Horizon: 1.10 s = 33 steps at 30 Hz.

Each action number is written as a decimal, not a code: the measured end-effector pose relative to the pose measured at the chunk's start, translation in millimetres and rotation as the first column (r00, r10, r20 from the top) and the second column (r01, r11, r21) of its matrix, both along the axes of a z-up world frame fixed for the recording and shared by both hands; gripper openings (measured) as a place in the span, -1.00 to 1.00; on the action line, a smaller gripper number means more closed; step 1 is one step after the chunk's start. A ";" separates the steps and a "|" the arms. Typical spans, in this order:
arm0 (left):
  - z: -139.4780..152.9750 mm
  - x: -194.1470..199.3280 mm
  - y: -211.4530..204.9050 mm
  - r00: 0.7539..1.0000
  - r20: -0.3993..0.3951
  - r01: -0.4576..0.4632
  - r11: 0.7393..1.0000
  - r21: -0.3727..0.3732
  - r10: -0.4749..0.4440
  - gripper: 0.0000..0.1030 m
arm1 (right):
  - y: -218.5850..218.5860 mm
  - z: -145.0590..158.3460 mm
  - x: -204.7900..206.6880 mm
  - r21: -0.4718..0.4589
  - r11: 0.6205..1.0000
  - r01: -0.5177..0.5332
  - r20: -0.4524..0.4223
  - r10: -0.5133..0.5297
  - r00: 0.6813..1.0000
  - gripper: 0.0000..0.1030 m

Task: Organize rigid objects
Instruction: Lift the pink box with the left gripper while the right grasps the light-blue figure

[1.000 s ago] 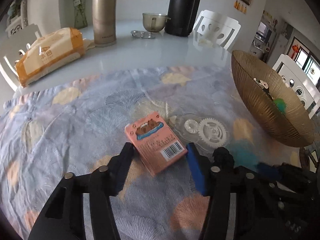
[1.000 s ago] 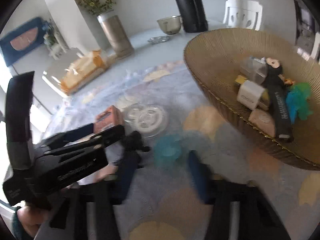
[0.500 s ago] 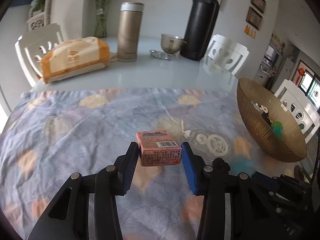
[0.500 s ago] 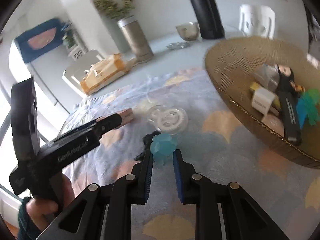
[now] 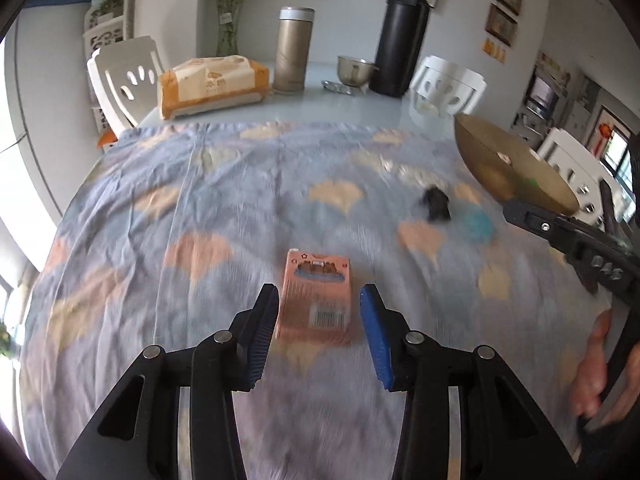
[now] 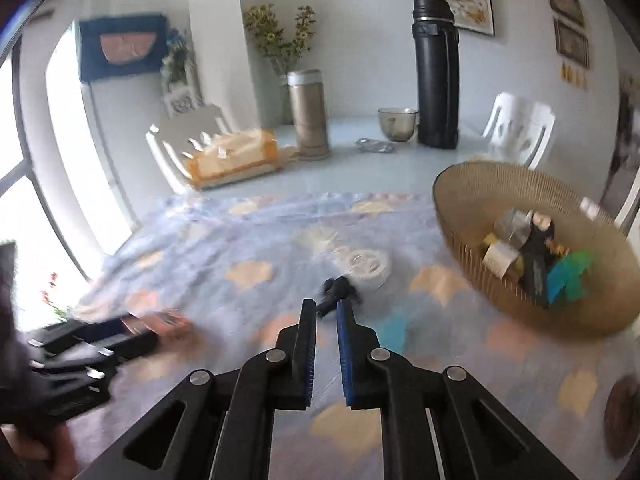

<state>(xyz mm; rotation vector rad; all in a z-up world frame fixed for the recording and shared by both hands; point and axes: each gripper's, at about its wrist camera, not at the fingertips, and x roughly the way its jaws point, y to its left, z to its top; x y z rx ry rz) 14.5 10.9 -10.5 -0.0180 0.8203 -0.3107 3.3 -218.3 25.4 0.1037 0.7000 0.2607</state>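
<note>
Left gripper (image 5: 318,312) jaws spread, straddling pink box (image 5: 316,300) flat on the cloth, long axis along the fingers, gaps either side; right gripper (image 6: 323,320) nearly closed, empty, nearer the basket (image 6: 472,264).

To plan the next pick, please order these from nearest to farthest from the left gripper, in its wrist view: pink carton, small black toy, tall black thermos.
1. Pink carton: between the left gripper fingers.
2. Small black toy: mid-cloth, right.
3. Tall black thermos: far table edge.
</note>
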 end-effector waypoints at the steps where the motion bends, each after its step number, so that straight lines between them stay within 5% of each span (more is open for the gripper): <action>1: -2.0 -1.9 0.2 1.000 -0.003 0.009 1.000 0.002 -0.009 -0.23 | 3.0 -0.9 -6.1 0.022 0.999 -0.048 -0.022 0.048 0.999 -0.80; 3: -5.1 -2.4 -0.9 1.000 -0.009 0.019 1.000 0.001 -0.019 -0.23 | 6.7 -4.0 -18.7 0.044 0.994 -0.099 -0.043 0.101 0.994 -0.80; 9: -9.9 -3.4 -5.1 0.999 -0.008 0.033 0.999 0.029 -0.033 -0.23 | 24.7 -23.1 -36.1 -0.084 0.987 -0.136 -0.059 0.132 0.990 -0.80; 18: -14.4 -2.7 -5.4 0.999 -0.025 0.021 0.999 0.041 -0.020 -0.23 | 3.4 -38.8 -23.9 0.012 0.996 -0.088 -0.120 0.088 0.989 -0.72; 22: -13.1 -5.6 -6.5 0.999 -0.015 0.039 0.998 0.046 -0.039 -0.17 | 2.4 -39.3 -22.9 0.014 0.997 -0.071 -0.133 0.072 0.988 -0.27; 23: -12.7 -5.9 -4.4 0.998 -0.025 0.061 0.998 0.022 -0.060 0.02 | 1.6 -38.0 -24.5 0.022 0.997 -0.072 -0.128 0.074 0.989 -0.02; 26: -12.7 -5.1 3.7 0.991 -0.065 0.114 0.991 -0.064 -0.118 0.45 | -1.7 -32.5 -30.2 0.031 0.998 -0.062 -0.091 0.065 0.994 0.22; 30: -16.8 -2.6 15.0 0.987 -0.117 0.095 0.983 -0.157 -0.114 0.45 | -10.3 -32.6 -30.0 0.068 0.997 -0.042 -0.099 0.049 0.994 0.23; 33: -16.0 0.4 6.5 0.988 -0.117 0.091 0.988 -0.123 -0.106 0.45 | -15.2 -34.2 -25.6 0.096 0.995 -0.034 -0.118 0.045 0.992 0.24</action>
